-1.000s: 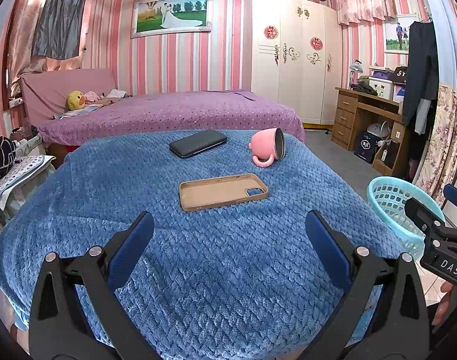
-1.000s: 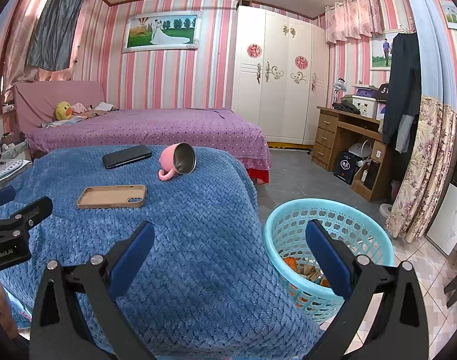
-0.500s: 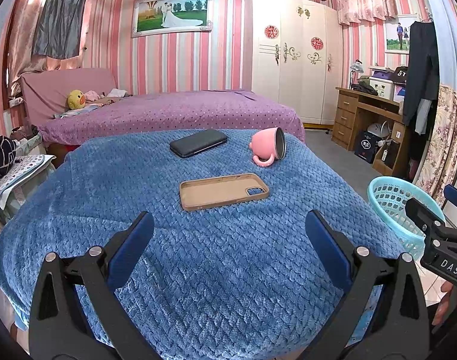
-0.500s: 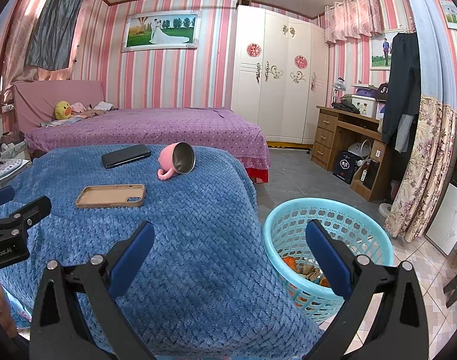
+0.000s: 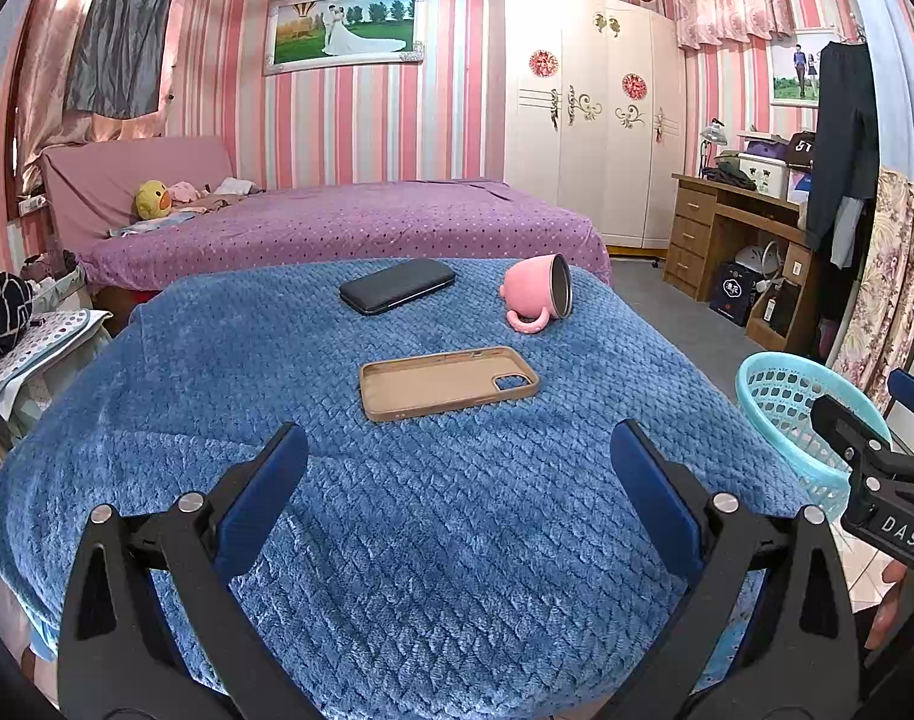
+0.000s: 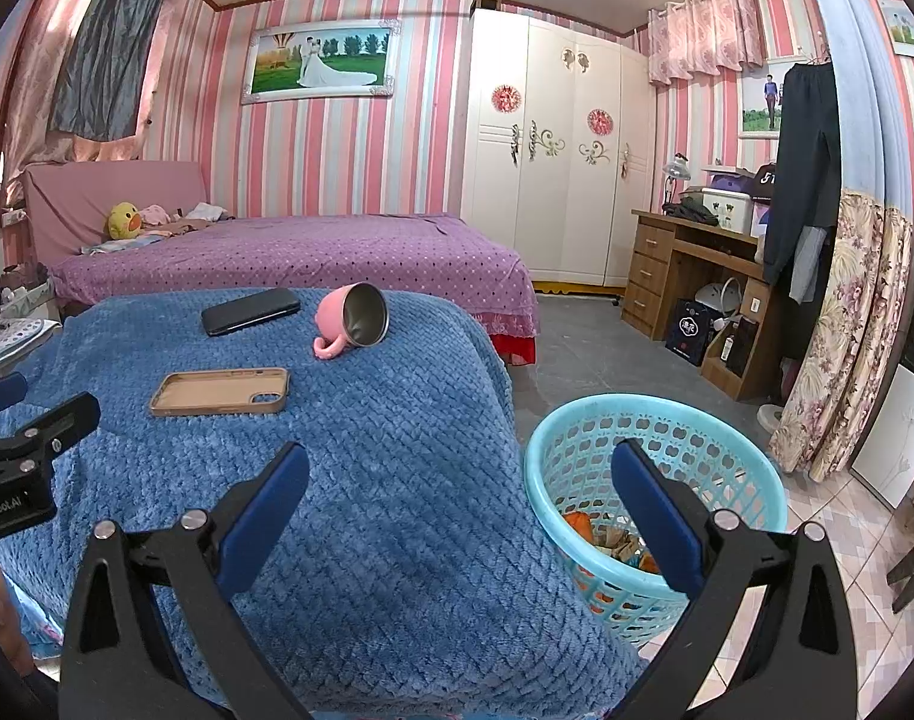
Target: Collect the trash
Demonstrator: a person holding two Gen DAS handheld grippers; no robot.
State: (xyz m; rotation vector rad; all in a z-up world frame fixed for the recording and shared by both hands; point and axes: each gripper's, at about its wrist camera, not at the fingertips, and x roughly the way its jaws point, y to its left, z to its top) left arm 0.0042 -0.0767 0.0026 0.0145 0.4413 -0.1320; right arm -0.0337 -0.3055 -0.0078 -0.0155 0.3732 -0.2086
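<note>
Left wrist view: the left tool [image 5: 457, 450] hovers over the near edge of a desk covered by a blue quilted blanket [image 5: 433, 570], its blue-padded fingers spread wide and gripping nothing. On the blanket ahead lies a tan phone case [image 5: 448, 383], hollow side up. Beyond it a black phone [image 5: 397, 293] lies flat, and to its right a pink mug [image 5: 538, 297] rests on its side, handle toward the camera and steel-lined mouth facing right. At the right edge, beside the desk and lower down, stands a light blue trash basket [image 5: 781, 414]; part of the right tool [image 5: 865, 462] crosses in front of it. A purple bed [image 5: 349, 228] sits behind the desk.

Right wrist view: the right tool [image 6: 460, 483] is likewise released, fingers wide apart and empty, straddling the blanket's [image 6: 367, 480] right edge and the trash basket [image 6: 541, 468] on the tiled floor. Inside the basket lies trash [image 6: 601, 534], orange and brownish scraps at the bottom. On the blanket sit the phone case [image 6: 220, 391], the black phone [image 6: 250, 311] and the tipped pink mug [image 6: 352, 318]. The left tool's [image 6: 31, 444] black body shows at the left edge.
</note>
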